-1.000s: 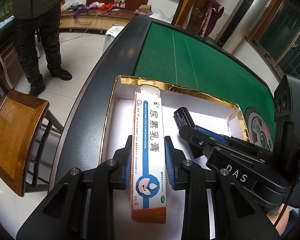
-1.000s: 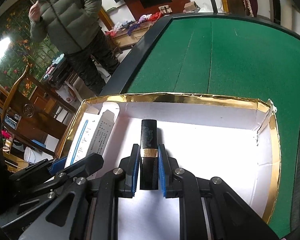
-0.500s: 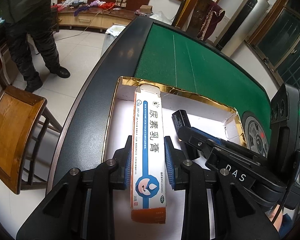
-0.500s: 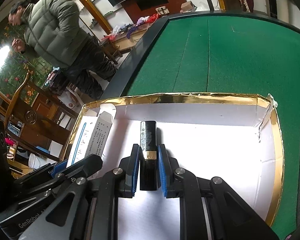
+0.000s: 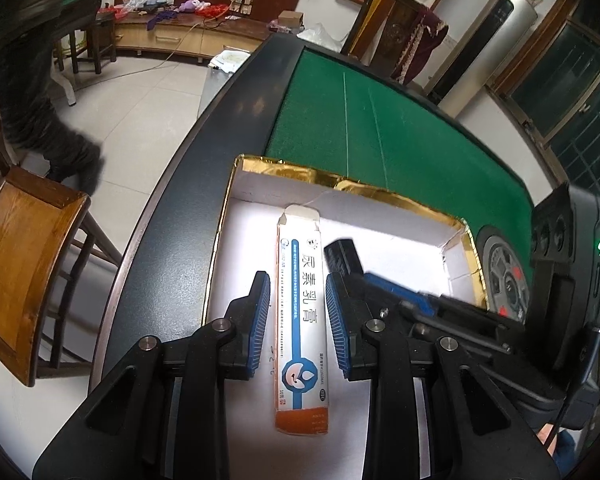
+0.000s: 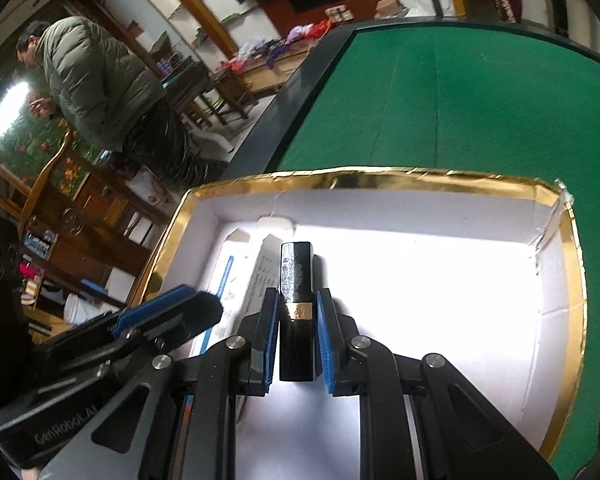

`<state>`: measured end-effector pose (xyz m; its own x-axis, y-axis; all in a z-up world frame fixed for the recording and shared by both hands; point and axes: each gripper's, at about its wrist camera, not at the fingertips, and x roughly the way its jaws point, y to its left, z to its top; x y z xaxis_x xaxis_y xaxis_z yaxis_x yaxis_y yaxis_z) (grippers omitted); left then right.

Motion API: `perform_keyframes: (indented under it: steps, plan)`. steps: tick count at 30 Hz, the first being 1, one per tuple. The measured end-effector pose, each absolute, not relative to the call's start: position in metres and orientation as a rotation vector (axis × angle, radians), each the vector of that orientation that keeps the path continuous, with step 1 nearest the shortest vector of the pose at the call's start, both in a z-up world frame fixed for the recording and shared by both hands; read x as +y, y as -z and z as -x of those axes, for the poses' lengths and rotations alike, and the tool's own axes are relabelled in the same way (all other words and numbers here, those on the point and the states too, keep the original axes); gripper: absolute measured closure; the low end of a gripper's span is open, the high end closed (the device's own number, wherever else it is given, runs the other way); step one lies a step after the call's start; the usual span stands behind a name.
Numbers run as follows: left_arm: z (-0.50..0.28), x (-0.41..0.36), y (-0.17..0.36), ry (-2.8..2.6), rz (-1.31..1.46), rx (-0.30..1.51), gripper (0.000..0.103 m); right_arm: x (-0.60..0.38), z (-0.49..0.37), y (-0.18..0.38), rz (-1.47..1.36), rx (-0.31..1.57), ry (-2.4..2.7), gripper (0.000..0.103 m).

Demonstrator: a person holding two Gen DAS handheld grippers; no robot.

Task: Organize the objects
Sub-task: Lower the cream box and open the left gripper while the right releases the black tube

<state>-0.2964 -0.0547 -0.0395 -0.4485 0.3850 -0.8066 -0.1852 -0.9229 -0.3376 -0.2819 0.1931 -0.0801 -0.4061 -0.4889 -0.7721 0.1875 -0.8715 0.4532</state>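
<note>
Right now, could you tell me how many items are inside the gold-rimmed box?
2. The ointment carton lies along the gold-rimmed box's left side; the black lipstick tube sits beside it, between the right gripper's fingers. Grippers may hide more.

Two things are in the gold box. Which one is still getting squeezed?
The black lipstick tube: the right hand-held gripper has its pads against it. The white ointment carton lies free between the left hand-held gripper's open pads.
</note>
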Motion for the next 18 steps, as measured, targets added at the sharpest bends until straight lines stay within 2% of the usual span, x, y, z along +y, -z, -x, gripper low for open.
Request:
perform_keyframes:
  steps: [11,18]
  plan:
    - [0.291,-0.058,0.028,-2.401,1.346,-0.327,0.075,0.2,0.267,0.062,-1.352,-0.379,2.306,0.085]
    - [0.28,-0.052,0.02,-2.399,1.3,-0.285,0.075,0.232,0.213,0.015,-1.18,-0.327,2.349,0.084]
